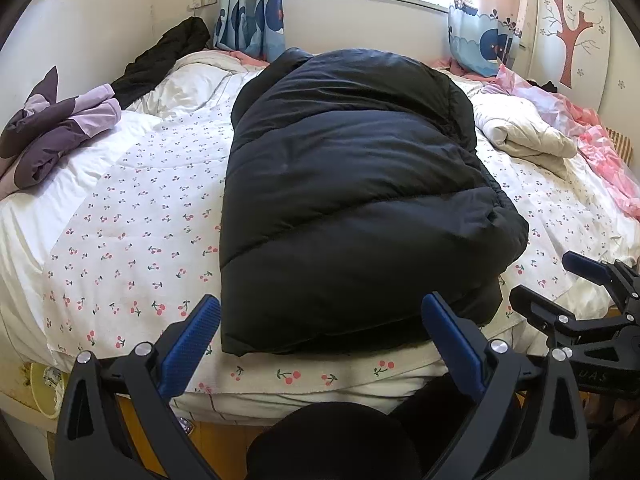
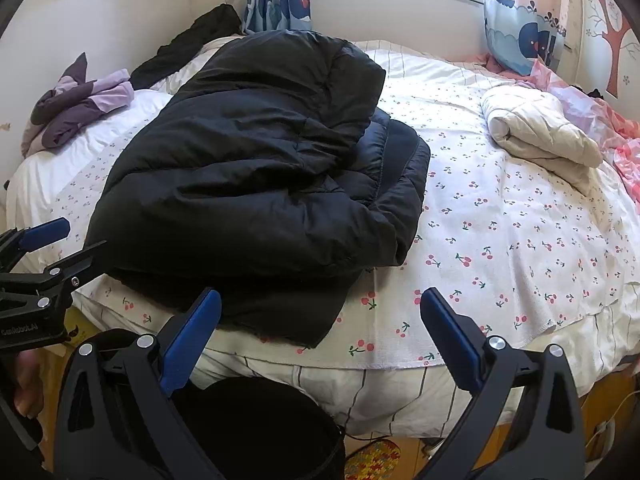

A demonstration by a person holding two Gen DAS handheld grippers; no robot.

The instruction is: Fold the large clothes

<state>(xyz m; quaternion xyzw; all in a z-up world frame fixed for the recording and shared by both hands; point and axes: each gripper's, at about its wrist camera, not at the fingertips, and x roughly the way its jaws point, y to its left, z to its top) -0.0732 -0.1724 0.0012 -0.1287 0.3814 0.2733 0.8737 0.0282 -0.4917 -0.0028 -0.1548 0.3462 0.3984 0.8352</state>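
A black puffer coat (image 1: 352, 200) lies folded lengthwise on the cherry-print bed cover (image 1: 132, 248); in the right wrist view the coat (image 2: 256, 176) lies left of centre, its side folded over on top. My left gripper (image 1: 320, 340) is open and empty, just before the coat's near hem at the bed's front edge. My right gripper (image 2: 320, 336) is open and empty, near the coat's right front corner. The right gripper also shows in the left wrist view (image 1: 560, 284), and the left gripper in the right wrist view (image 2: 60, 248), both open.
A purple garment (image 1: 60, 124) and a dark garment (image 1: 160, 60) lie at the bed's left side. A rolled cream quilt (image 2: 540, 132) and pink fabric (image 1: 600, 144) lie at the right. Wall, window and curtains (image 1: 252, 8) stand behind.
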